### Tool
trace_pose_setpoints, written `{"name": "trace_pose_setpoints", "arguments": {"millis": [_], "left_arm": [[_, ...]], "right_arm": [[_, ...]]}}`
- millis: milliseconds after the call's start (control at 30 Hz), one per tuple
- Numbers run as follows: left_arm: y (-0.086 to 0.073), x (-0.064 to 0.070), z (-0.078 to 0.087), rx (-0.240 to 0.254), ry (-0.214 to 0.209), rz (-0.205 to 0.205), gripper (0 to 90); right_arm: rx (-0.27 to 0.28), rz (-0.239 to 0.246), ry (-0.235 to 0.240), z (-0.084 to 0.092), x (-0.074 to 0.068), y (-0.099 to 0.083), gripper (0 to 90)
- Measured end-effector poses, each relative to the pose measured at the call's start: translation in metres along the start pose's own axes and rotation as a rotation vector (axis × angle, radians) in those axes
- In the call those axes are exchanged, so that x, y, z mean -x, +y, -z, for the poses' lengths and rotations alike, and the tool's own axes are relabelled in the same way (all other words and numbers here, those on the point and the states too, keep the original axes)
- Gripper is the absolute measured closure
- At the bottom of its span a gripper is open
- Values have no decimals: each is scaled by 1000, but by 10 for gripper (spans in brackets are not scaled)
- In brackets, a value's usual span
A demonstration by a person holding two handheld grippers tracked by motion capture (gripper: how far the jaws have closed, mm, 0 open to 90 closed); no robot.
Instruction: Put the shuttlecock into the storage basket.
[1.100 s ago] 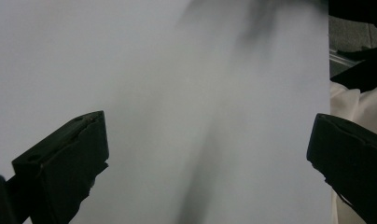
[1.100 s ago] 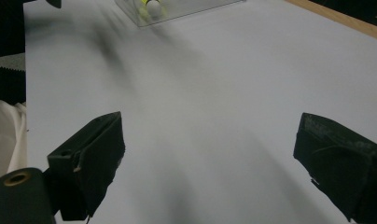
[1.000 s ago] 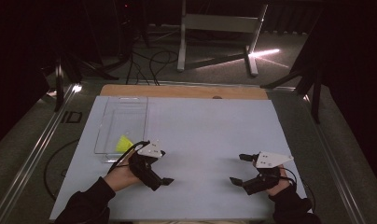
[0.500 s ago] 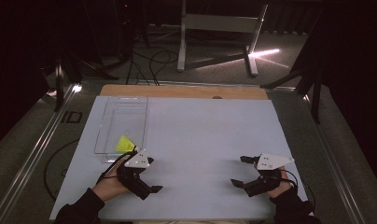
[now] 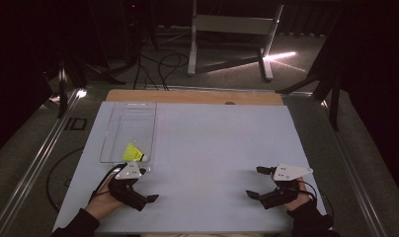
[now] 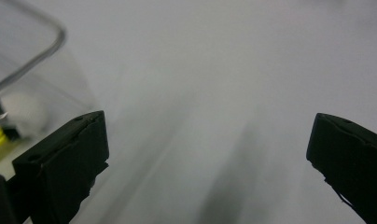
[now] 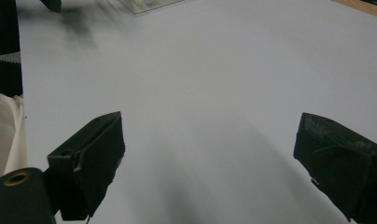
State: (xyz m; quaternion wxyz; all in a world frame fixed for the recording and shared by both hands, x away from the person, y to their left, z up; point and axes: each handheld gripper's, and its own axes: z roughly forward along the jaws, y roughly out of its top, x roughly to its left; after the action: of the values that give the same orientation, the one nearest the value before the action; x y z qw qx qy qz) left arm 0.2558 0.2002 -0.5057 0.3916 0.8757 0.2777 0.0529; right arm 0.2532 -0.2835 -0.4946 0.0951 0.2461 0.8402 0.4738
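**Both tongs released over white desk**

Left tongs (image 5: pixel 145 190) and right tongs (image 5: pixel 259 182): jaws spread wide, holding nothing. Yellow-and-white shuttlecock (image 5: pixel 134 153) lies inside the clear plastic rectangular tray (image 5: pixel 119 118), just beyond the left tongs. No legible writing on the white desk (image 5: pixel 212 143).

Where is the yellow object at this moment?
In the high view the yellow object lies inside the clear tray, at its near end on the table's left side, just beyond the left gripper.

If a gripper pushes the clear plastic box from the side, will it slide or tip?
The clear plastic box looks thin-walled and holds one small yellow item, so probably light. Being low and wide on the smooth table, it would likely slide, not tip.
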Motion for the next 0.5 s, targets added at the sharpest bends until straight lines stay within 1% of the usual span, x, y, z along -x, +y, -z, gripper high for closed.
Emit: {"name": "trace_pose_setpoints", "arguments": {"millis": [33,67,100,133,200,233,267,333,367,500], "left_arm": [[-3,-1,2,4,10,5,0],[-5,-2,3,6,11,19,0],[-5,-2,3,6,11,19,0],[-10,-4,5,17,39,36,0],[-15,-5,7,26,41,56,0],[-16,-6,9,31,51,63,0],[-18,-7,10,46,52,70,0],[-18,-7,10,46,52,70,0],[-21,-8,14,74,58,89,0],[-25,-10,17,99,85,98,0]], "right_arm": [[0,-3,-2,0,0,0,89],[-1,-3,-3,0,0,-1,89],[2,-6,-4,0,1,-1,89],[2,-7,-6,1,1,-2,89],[-5,-15,-13,1,2,-2,89],[0,-17,-12,2,2,-3,89],[-2,-24,-13,2,2,-3,89],[1,-25,-15,3,2,-3,89],[7,-30,-19,4,2,-3,89],[22,-47,-30,6,3,-6,89]]}}
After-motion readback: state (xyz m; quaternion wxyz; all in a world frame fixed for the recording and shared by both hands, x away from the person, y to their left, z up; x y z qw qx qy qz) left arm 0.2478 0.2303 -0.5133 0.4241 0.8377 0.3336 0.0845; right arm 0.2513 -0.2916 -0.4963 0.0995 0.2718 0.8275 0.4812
